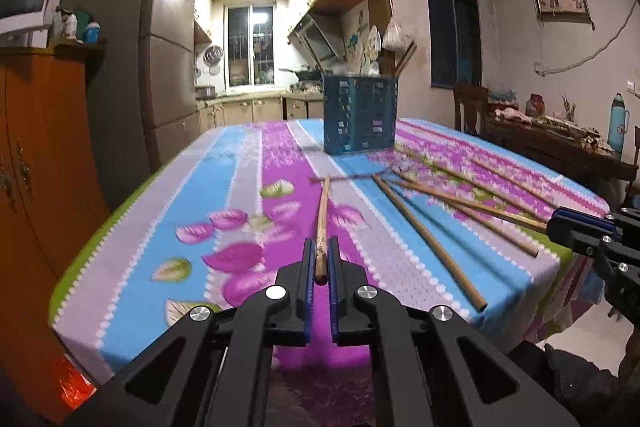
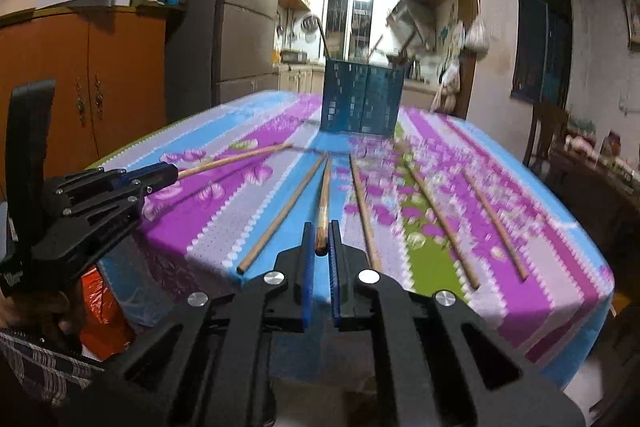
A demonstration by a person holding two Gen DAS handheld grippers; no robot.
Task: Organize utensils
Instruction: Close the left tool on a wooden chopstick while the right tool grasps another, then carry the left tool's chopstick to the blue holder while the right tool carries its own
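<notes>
Left tool [image 1: 321, 259] grips one chopstick [image 1: 322, 215]; right tool [image 2: 321, 243] grips another chopstick [image 2: 324, 197]. Beyond, a blue holder [image 2: 360, 97] stands on the table [image 2: 560, 287]. No legible writing.

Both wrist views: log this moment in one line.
left tongs: shut on chopstick | right tongs: shut on chopstick | holder: upright

Both wrist cameras sit low at the near edge of the table [image 1: 120, 235], the left one further left (each peering along its own fingers), facing the blue basket [image 1: 359, 113] and the kitchen doorway [image 1: 256, 27] beyond, sharing tabletop, basket and scattered chopsticks [image 2: 280, 213].
</notes>
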